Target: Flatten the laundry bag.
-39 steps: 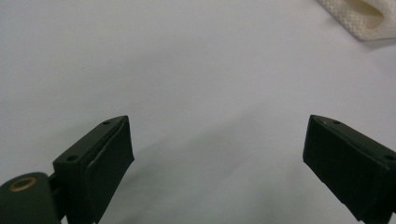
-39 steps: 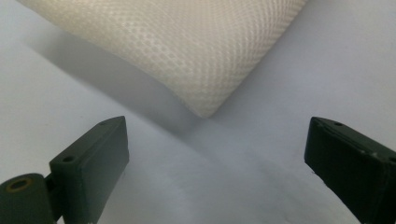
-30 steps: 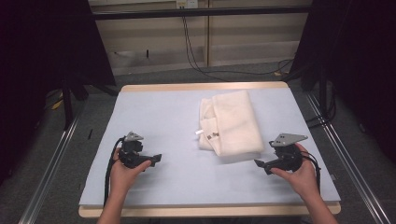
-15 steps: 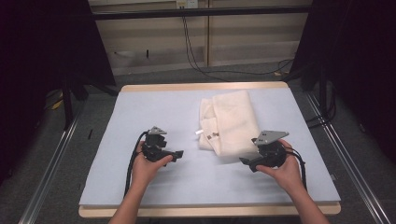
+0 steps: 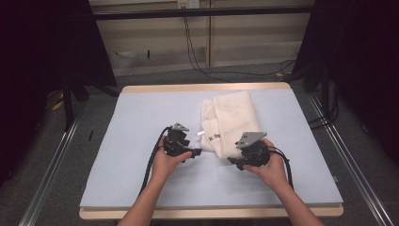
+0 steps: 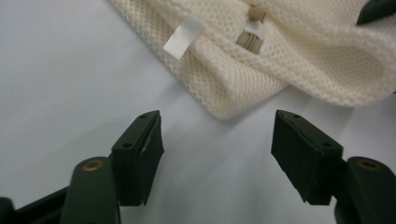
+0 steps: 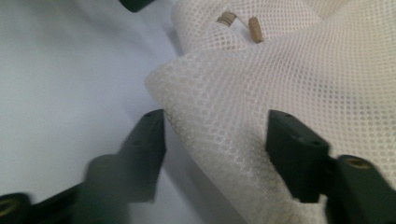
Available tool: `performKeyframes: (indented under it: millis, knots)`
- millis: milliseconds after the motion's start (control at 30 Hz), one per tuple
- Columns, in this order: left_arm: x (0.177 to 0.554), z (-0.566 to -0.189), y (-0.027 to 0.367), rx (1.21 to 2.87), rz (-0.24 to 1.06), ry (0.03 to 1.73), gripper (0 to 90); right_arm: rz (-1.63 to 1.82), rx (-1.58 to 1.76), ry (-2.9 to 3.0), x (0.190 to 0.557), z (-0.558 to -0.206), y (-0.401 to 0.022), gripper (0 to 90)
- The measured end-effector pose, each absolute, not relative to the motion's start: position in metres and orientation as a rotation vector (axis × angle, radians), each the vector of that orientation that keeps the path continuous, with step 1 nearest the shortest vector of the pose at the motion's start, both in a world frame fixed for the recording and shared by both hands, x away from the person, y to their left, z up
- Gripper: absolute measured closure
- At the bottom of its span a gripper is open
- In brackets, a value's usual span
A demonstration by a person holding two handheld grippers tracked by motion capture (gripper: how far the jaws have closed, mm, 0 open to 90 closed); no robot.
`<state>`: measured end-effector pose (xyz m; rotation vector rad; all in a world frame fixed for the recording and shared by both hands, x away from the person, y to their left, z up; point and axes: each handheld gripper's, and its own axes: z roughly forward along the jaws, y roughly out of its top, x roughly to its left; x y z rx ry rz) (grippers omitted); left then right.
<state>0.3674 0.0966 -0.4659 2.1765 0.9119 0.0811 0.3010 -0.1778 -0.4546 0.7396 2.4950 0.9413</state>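
High view: both grippers flank mesh bag.

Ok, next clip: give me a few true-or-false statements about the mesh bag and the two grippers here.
1. The cream mesh bag lies on the pale blue table. True.
2. The left gripper is clamped on the bag. False: its jaws have just been closing, with bare table between them.
3. The bag's edge sits between the jaws of the right gripper. True.
4. The bag hangs in the air. False: it rests flat.

one cream mesh bag, one white tag, two grippers, one table
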Motion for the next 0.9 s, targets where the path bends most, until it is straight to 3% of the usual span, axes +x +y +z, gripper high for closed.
performKeyframes:
  millis: [200,267,333,400,433,600,900]
  knots:
    - [0.372,-0.467,0.091,2.125,0.09,0.917,49.5,0.914,0.71,2.526,0.303,-0.456,-0.175,59.9]
    - [0.376,-0.468,0.085,2.138,0.078,0.896,52.8,0.918,0.736,2.519,0.303,-0.455,-0.175,71.5]
    - [0.377,-0.469,0.083,2.131,0.067,0.893,56.5,0.938,0.745,2.514,0.303,-0.455,-0.174,73.0]
    - [0.379,-0.469,0.077,2.133,0.053,0.88,58.2,0.931,0.74,2.508,0.303,-0.454,-0.174,80.1]
    - [0.381,-0.47,0.074,2.126,0.058,0.883,65.5,0.923,0.753,2.495,0.302,-0.453,-0.174,82.8]
    - [0.385,-0.471,0.073,2.159,0.01,0.876,81.7,0.987,0.845,2.474,0.303,-0.453,-0.18,83.9]
    - [0.386,-0.463,0.09,2.17,0.099,0.935,85.9,1.102,0.968,2.358,0.302,-0.447,-0.211,84.6]
